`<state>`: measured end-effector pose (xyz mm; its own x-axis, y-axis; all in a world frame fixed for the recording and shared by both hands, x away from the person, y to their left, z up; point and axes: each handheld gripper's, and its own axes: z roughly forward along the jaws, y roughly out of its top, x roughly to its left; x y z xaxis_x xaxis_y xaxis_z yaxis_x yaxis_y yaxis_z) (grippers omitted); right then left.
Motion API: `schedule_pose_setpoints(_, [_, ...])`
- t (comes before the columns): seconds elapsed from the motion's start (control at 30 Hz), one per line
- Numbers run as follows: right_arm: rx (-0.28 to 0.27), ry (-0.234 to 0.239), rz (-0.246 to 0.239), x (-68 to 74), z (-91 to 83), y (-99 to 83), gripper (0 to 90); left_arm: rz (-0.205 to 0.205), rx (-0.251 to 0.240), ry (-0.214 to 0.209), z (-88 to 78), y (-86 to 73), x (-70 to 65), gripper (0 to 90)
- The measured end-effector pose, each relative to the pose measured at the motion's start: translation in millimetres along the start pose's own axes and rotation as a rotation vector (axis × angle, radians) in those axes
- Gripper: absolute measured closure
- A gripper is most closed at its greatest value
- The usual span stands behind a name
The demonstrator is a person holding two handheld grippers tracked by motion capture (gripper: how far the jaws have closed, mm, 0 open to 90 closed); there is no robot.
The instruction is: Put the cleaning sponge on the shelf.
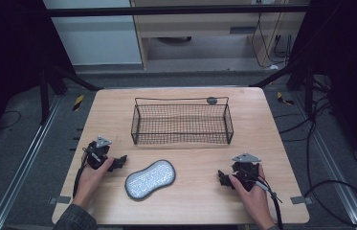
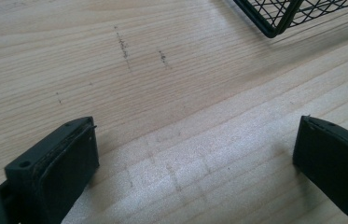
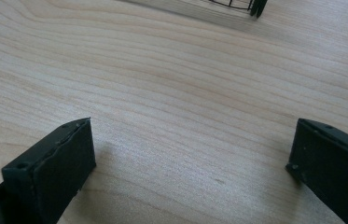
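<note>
1. Wooden table [image 1: 190, 201] is carrying everything here, its pale grain running across both gripper views.
2. At the left of the high view, the person's left hand [image 1: 91, 176] is gripping the left gripper [image 1: 117, 163], which is resting low on the table near its left edge, with the grey three-cornered plate on top.
3. In the left gripper view, the left gripper [image 2: 195, 154] is showing its jaws spread wide, released, with bare wood lying between them and nothing grasped.
4. Just to the right of that gripper, a grey peanut-shaped scrubbing pad [image 1: 150, 178] with a dark border is lying flat on the table, between the two grippers and nearer the left one, apart from both.
5. Behind the pad, toward the far side of the table, a black wire mesh basket [image 1: 181, 140] is standing upright; a corner of the basket [image 2: 274, 28] is showing at the top of the left gripper view.
6. At the right, the right hand [image 1: 252, 191] is holding the right gripper [image 1: 222, 178], well apart from the pad.
7. In the right gripper view, the right gripper [image 3: 192, 154] is likewise keeping its jaws released and wide, with bare wood between them.
</note>
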<state>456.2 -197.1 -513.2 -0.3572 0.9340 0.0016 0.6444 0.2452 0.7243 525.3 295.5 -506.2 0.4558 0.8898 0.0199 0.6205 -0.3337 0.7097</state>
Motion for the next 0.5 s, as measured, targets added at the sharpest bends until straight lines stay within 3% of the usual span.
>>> schedule_pose_setpoints(0.07, [0.000, 0.000, -0.001, 0.1, 0.0, 0.0, 0.4, 0.004, 0.002, -0.006, -3.7, 1.3, -1.2, 5.8])
schedule_pose_setpoints(0.5, [0.000, 0.002, -0.004, 0.4, -1.4, -1.5, 0.4, 0.027, -0.077, -0.025, -35.0, 9.2, -8.0, 4.3])
